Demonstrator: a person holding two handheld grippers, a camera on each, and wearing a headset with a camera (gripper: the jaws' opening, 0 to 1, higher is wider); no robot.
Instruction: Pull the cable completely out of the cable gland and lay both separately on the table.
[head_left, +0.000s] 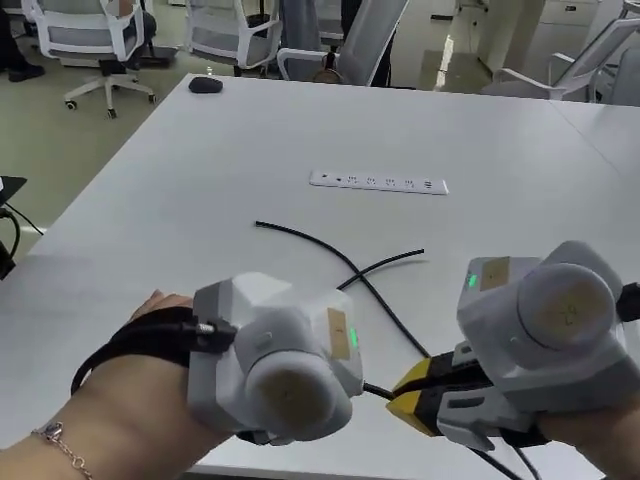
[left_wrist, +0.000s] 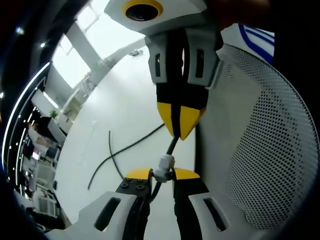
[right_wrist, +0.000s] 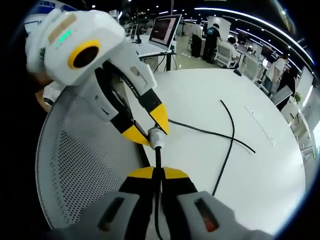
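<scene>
A white cable gland (left_wrist: 164, 165) sits between the yellow tips of my left gripper (left_wrist: 156, 175), which is shut on it. A black cable (left_wrist: 172, 145) runs out of the gland into my right gripper (right_wrist: 155, 173), shut on the cable just a short way behind the gland (right_wrist: 156, 138). In the head view both grippers are held close together over the table's near edge, the right gripper (head_left: 420, 390) showing its yellow tips. The rest of the cable (head_left: 340, 255) lies on the white table (head_left: 200, 200), crossing over itself.
A white power strip (head_left: 378, 182) lies mid-table beyond the cable. A dark mouse (head_left: 205, 85) rests at the far left edge. Office chairs (head_left: 100, 40) stand behind the table. A white mesh chair back (right_wrist: 85, 160) is close beside the grippers.
</scene>
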